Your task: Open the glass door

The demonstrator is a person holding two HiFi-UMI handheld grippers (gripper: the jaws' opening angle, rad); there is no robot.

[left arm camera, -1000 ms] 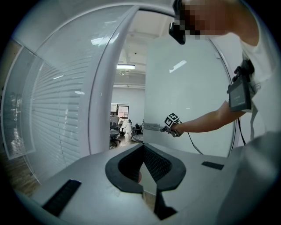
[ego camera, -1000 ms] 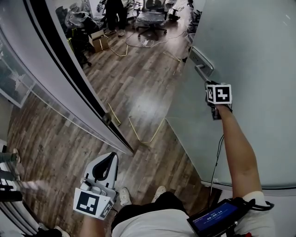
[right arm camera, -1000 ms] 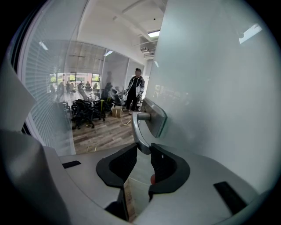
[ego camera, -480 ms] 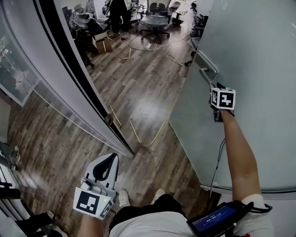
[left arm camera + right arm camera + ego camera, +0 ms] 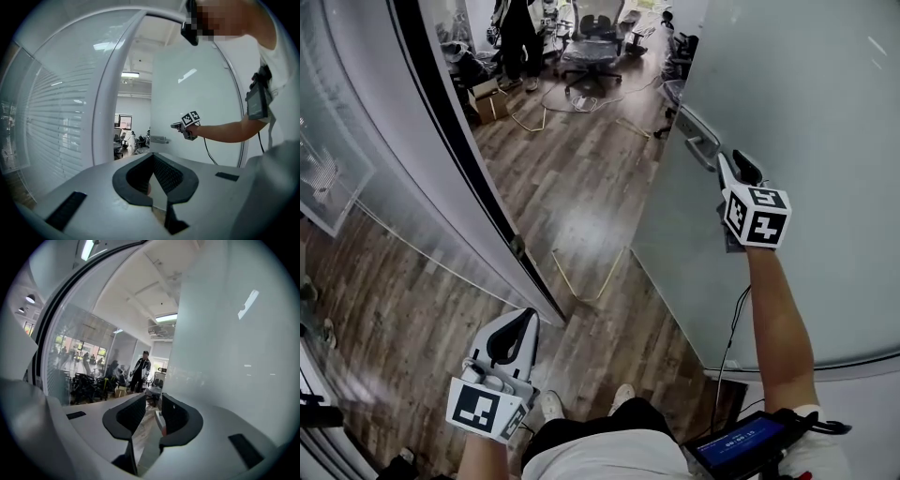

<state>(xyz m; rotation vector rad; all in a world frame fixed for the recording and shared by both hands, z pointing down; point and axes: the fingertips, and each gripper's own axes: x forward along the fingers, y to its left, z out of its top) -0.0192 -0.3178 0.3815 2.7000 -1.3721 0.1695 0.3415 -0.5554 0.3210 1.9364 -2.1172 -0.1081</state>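
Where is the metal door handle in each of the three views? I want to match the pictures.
Head view: the door handle is upper centre-right on the glass door, just beyond the right tool.
Left gripper view: door handle is small, near the centre, left of the right tool.
Right gripper view: probably the pale bar between the open jaws; not certain.
Shared landmark: the frosted glass door.

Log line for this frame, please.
glass door: partly open | right tongs: open, at door handle | left tongs: shut, empty, held low
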